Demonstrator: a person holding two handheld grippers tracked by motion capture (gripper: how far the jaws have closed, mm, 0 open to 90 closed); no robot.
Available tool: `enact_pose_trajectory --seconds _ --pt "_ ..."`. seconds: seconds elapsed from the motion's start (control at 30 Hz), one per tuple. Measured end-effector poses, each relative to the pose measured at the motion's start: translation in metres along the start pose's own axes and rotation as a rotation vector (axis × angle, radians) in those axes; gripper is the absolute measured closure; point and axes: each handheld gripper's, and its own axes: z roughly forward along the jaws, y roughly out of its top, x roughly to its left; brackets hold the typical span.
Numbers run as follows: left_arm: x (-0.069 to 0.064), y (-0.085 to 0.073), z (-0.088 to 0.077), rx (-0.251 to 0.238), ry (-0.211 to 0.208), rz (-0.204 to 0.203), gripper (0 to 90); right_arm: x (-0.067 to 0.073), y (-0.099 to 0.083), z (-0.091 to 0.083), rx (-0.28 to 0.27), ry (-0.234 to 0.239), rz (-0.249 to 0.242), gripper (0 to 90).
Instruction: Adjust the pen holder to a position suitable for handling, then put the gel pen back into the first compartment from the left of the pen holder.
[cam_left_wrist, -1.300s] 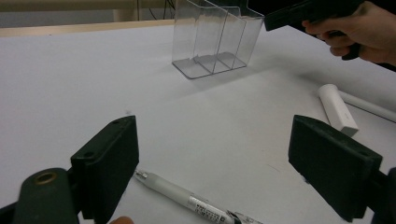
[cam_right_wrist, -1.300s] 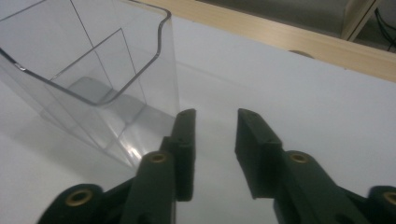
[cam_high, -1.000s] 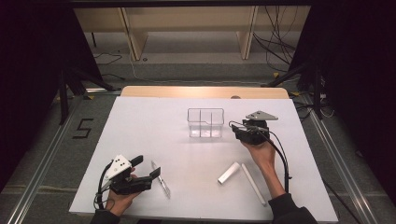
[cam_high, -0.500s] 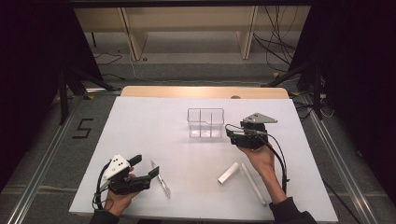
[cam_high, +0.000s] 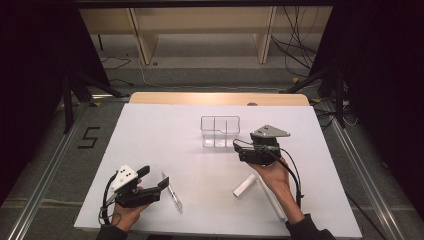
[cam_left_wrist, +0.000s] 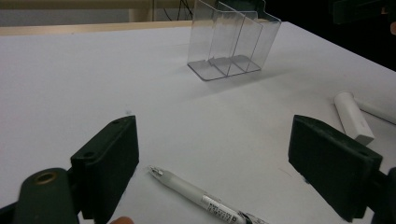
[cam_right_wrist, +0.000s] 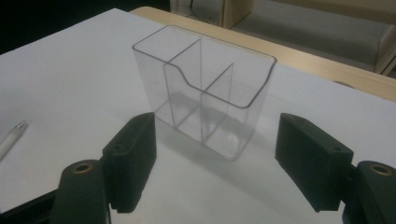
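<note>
The right claw (cam_high: 241, 151) has just been opening; its jaws stand apart with nothing between them, just beside the clear box (cam_high: 220, 131), at its 4 o'clock. The box stands upright mid-desk (cam_high: 150, 135), so things can drop in from the top. The left claw (cam_high: 159, 181) is apart too, low over the pen (cam_high: 172, 192), ready to pinch it. I count one box with three parts, one pen, one white tube (cam_high: 245, 185), one white stick (cam_high: 272, 202), two claws.
</note>
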Motion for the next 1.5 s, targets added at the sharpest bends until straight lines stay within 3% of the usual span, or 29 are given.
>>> enact_pose_trajectory --seconds 0.87,1.23,1.5 --pt "0.005 0.003 -0.002 -0.011 0.002 -0.021 16.0 0.051 -0.001 0.013 0.036 0.157 -0.044 21.5" --pt "0.007 0.004 -0.003 -0.016 0.007 -0.024 16.0 0.066 -0.003 0.018 0.057 0.182 -0.071 21.5" --pt "0.007 0.005 -0.003 -0.023 0.012 -0.020 16.0 0.078 -0.005 0.022 0.067 0.214 -0.056 21.5"
